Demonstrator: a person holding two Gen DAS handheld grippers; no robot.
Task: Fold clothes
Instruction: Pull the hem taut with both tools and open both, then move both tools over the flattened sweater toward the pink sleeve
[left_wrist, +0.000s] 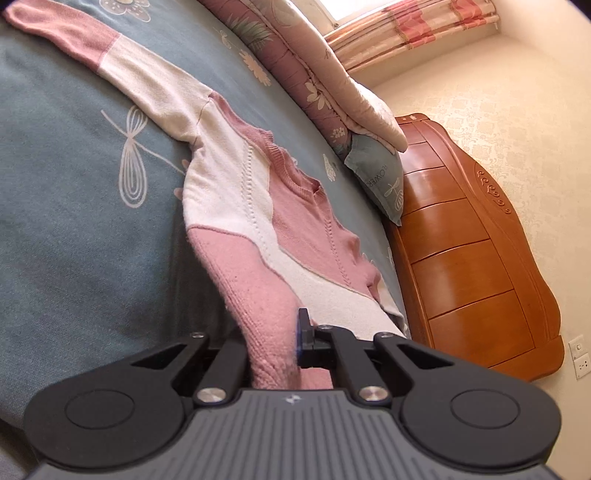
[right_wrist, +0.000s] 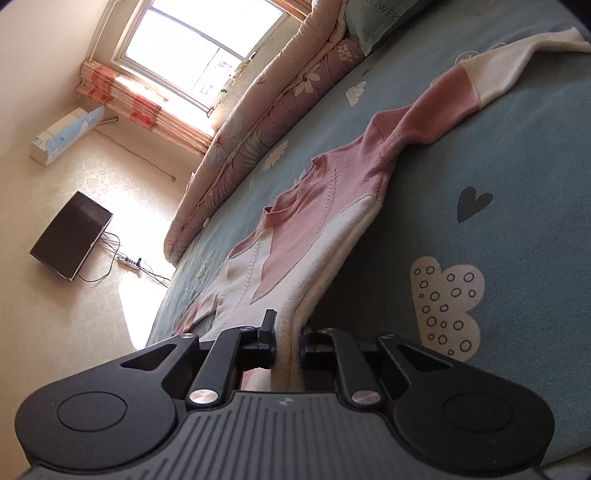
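A pink and cream knit sweater (left_wrist: 236, 206) lies spread on the blue-grey bedsheet (left_wrist: 66, 221), its sleeve stretched toward the upper left in the left wrist view. My left gripper (left_wrist: 286, 343) is shut on the sweater's pink hem, which rises off the bed into the jaws. In the right wrist view the same sweater (right_wrist: 314, 229) runs away from me, one sleeve reaching to the upper right. My right gripper (right_wrist: 288, 341) is shut on the cream edge of the hem, lifted above the sheet (right_wrist: 517, 166).
A folded floral quilt (left_wrist: 314, 74) and a pillow (left_wrist: 376, 177) lie along the far side of the bed. A wooden headboard (left_wrist: 461, 240) stands at the right. Across the room are a window with a curtain (right_wrist: 147, 107), a dark screen (right_wrist: 70, 236) and a power strip (right_wrist: 129, 260).
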